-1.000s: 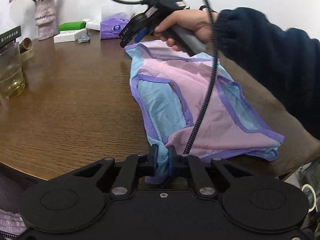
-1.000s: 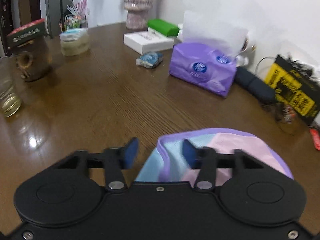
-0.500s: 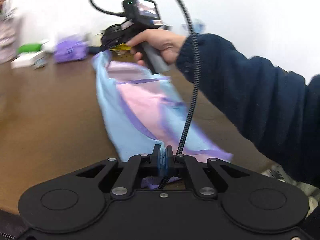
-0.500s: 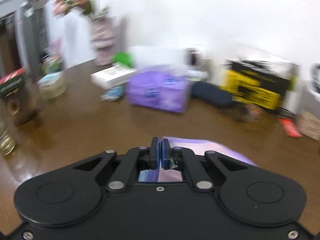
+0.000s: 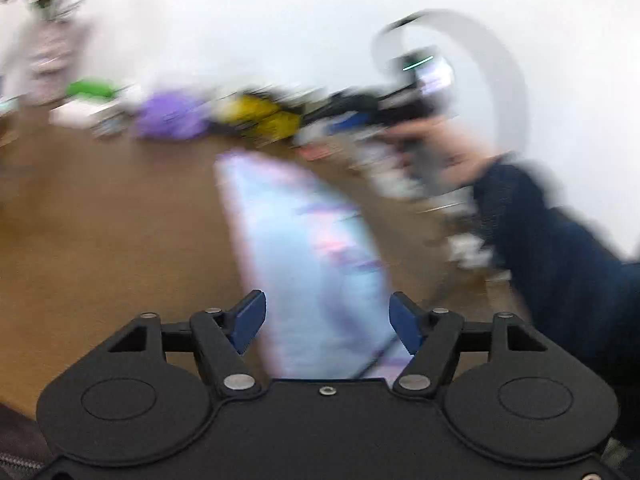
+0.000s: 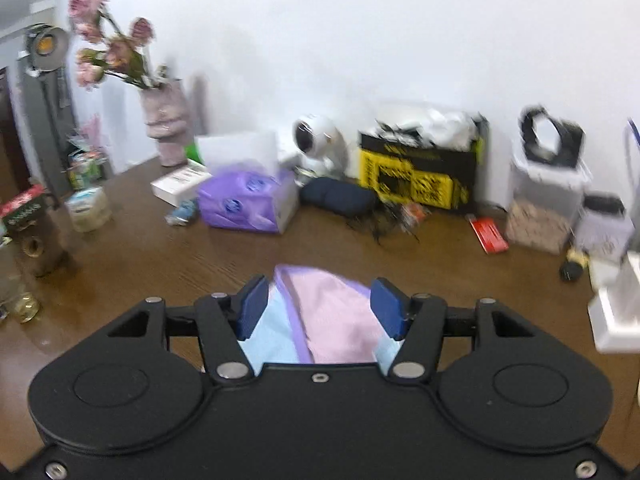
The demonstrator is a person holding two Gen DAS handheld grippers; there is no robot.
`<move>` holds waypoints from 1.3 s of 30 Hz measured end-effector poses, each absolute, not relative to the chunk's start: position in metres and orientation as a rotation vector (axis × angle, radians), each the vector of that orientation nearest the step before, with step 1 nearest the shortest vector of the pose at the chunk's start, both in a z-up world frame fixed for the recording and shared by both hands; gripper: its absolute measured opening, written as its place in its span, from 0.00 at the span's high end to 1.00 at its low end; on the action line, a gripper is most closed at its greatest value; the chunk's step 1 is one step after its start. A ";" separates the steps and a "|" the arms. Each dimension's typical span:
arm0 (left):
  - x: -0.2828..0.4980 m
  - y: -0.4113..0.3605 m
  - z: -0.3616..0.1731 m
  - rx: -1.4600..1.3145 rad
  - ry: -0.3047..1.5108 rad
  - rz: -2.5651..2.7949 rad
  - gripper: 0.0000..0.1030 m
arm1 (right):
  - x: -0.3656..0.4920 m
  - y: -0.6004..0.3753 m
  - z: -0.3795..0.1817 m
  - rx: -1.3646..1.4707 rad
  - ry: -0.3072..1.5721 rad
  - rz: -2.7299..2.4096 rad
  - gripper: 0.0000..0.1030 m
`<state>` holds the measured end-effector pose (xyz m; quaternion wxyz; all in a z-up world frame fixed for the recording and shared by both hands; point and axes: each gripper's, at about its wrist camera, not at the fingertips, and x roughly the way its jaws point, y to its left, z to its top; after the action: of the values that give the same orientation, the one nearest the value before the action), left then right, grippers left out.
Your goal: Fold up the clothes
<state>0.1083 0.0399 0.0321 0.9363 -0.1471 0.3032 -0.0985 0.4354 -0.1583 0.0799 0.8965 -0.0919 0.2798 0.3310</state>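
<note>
Both grippers had let go since half a second before: the left gripper (image 5: 327, 321) and right gripper (image 6: 320, 307) stood wide apart, holding nothing, presumably to leave the fold in place. Beyond them the garment (image 5: 304, 248) lay as a narrow strip on the bench (image 6: 132, 264)

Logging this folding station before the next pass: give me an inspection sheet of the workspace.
Surface: brown wooden table, glossy.
Job's things: pink, blue and purple garment lying on the table, between both pairs of fingers.
Clutter: purple tissue pack, vase of flowers, yellow box, white camera, red packet.
Grippers: left tongs open; right tongs open.
Cables: blurred loop above the right gripper.
Surroundings: white wall.
</note>
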 end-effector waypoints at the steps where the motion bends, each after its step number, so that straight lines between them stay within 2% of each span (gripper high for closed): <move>1: 0.115 0.041 0.026 -0.312 0.650 -0.179 0.36 | 0.436 -0.156 0.083 -0.204 0.575 0.701 0.38; 5: 0.130 0.034 0.011 -0.312 0.745 -0.175 0.37 | 0.440 -0.145 0.089 -0.260 0.566 0.743 0.38; 7: 0.133 0.030 0.006 -0.300 0.769 -0.179 0.41 | 0.449 -0.135 0.080 -0.264 0.580 0.721 0.38; 10: 0.137 0.029 -0.002 -0.297 0.805 -0.186 0.61 | 0.470 -0.114 0.065 -0.280 0.601 0.701 0.39; 11: 0.136 0.029 -0.003 -0.287 0.801 -0.185 0.76 | 0.477 -0.107 0.060 -0.286 0.608 0.694 0.39; 12: 0.136 0.030 -0.005 -0.282 0.806 -0.192 0.81 | 0.483 -0.100 0.055 -0.291 0.615 0.688 0.41; 15: 0.135 0.036 -0.008 -0.294 0.813 -0.209 0.85 | 0.504 -0.082 0.040 -0.302 0.655 0.697 0.46; 20: 0.137 0.045 -0.010 -0.318 0.816 -0.215 0.86 | 0.528 -0.063 0.020 -0.275 0.700 0.700 0.46; 21: 0.138 0.047 -0.010 -0.321 0.815 -0.220 0.86 | 0.531 -0.061 0.017 -0.266 0.703 0.698 0.49; 22: 0.138 0.048 -0.010 -0.321 0.815 -0.223 0.87 | 0.534 -0.060 0.014 -0.257 0.707 0.696 0.64; 23: 0.139 0.049 -0.010 -0.319 0.814 -0.226 0.87 | 0.537 -0.058 0.011 -0.248 0.711 0.693 0.71; 24: 0.138 0.049 -0.010 -0.314 0.813 -0.228 0.91 | 0.540 -0.056 0.008 -0.239 0.715 0.691 0.90; 25: 0.138 0.049 -0.010 -0.310 0.812 -0.229 0.93 | 0.543 -0.054 0.005 -0.229 0.718 0.689 0.96; 26: 0.139 0.050 -0.010 -0.306 0.810 -0.225 0.99 | 0.546 -0.052 0.003 -0.220 0.722 0.686 0.95; 27: 0.140 0.053 -0.010 -0.302 0.803 -0.213 1.00 | 0.549 -0.051 0.000 -0.211 0.726 0.684 0.96; 36: 0.141 0.063 -0.008 -0.277 0.762 -0.151 1.00 | 0.585 -0.046 -0.006 -0.065 0.686 0.588 0.95; 38: 0.140 0.064 -0.006 -0.291 0.756 -0.150 1.00 | 0.588 -0.042 -0.010 -0.081 0.699 0.580 0.91; 39: 0.138 0.064 -0.004 -0.300 0.751 -0.145 0.99 | 0.589 -0.040 -0.011 -0.089 0.704 0.576 0.81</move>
<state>0.1382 0.0641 -0.0043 0.9168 -0.1459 0.3651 -0.0703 0.5885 -0.0404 -0.0111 0.8974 -0.0429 0.3398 0.2782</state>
